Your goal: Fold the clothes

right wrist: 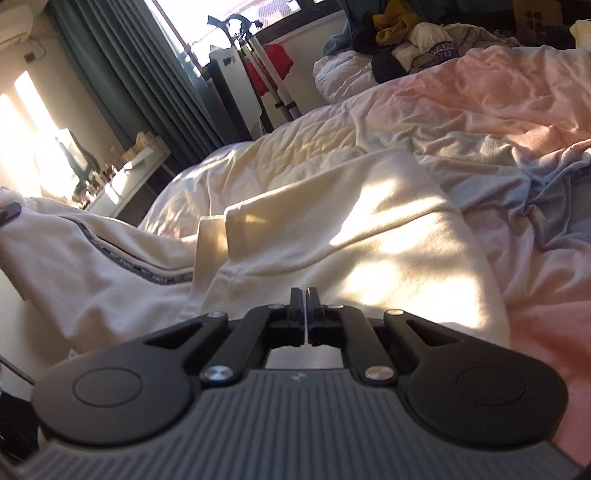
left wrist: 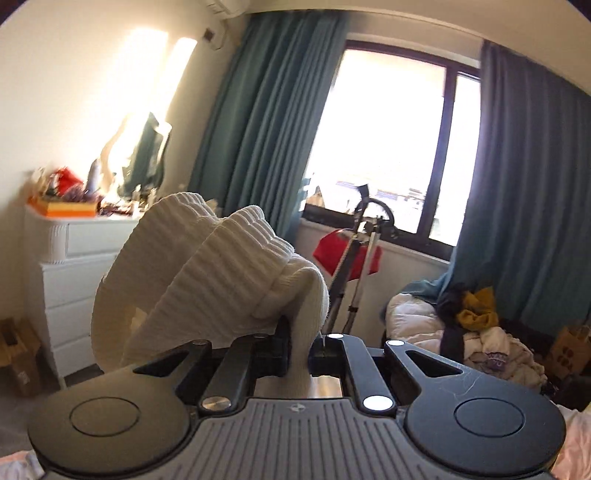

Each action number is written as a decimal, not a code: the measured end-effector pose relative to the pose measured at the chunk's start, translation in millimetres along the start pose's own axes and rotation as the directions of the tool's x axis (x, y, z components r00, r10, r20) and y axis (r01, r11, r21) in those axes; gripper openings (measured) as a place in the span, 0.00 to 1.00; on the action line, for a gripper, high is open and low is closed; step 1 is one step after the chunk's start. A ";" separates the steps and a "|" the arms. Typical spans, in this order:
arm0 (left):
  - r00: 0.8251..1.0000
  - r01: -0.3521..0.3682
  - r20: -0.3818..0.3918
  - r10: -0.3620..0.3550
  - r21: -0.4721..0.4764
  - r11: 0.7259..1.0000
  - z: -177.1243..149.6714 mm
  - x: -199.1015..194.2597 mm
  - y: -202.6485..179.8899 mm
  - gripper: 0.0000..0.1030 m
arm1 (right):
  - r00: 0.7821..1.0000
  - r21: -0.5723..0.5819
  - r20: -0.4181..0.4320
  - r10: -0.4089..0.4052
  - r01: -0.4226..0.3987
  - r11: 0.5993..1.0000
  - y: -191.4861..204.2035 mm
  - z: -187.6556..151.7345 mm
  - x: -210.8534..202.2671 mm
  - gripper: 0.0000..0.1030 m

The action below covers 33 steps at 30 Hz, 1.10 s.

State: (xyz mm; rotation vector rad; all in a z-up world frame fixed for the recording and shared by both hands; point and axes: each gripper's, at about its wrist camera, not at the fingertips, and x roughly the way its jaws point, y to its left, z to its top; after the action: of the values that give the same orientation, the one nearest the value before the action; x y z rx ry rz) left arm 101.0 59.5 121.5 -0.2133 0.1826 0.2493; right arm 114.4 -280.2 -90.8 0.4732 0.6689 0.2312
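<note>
Ribbed cream cuff (left wrist: 236,266) bunched right at the left gripper (left wrist: 298,354), fingers clamped on a fold of it; fabric passes down between the jaws, and the rest of the knit heaps up and left of them. Gripper raised off the bed, facing the window (left wrist: 388,147).

Right gripper (right wrist: 306,295) low over the bed (right wrist: 517,129), jaws pressed together with only a thin slit between; whether any cloth is caught in them, cannot tell. Tips sit at the near hem of the cream garment (right wrist: 351,229), which lies spread flat on the bed in a patch of sunlight. A grey-striped portion of the garment (right wrist: 110,254) trails left of the gripper.

Beyond the garment: rumpled pink and blue sheets. Clothes pile (right wrist: 406,33) at the far end of the bed, under the window. White dresser (left wrist: 74,266) left of the window, past the teal curtain (left wrist: 258,122).
</note>
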 end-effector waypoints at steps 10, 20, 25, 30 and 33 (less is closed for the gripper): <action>0.959 0.276 -0.012 -0.282 0.251 0.928 -49.6 -45.0 -210.6 0.08 | 0.978 0.197 0.207 0.006 -0.047 0.979 -74.8 57.3 -74.7 0.05; 0.881 0.472 -0.306 -0.361 0.503 0.724 -241.6 -48.8 -316.3 0.08 | 0.965 0.332 0.260 0.023 -0.112 0.936 -139.7 74.5 -97.3 0.05; 0.882 0.469 -0.293 -0.369 0.618 0.631 -279.2 -48.0 -307.3 0.09 | 0.970 0.337 0.237 0.054 -0.134 0.932 -150.8 76.0 -91.4 0.05; 0.851 0.521 -0.344 -0.398 0.654 0.549 -283.1 -47.3 -270.5 0.28 | 0.970 0.377 0.228 0.079 -0.162 0.912 -163.3 78.8 -85.6 0.05; 0.852 0.517 -0.356 -0.383 0.682 0.518 -287.4 -57.2 -251.8 0.45 | 0.972 0.403 0.218 0.087 -0.171 0.899 -171.3 81.9 -81.4 0.05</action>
State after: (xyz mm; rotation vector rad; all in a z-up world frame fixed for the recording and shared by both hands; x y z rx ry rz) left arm 69.0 -258.0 -96.2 0.5838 0.3734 -0.3980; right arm 114.3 -486.1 -74.9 0.9457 0.4923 0.1626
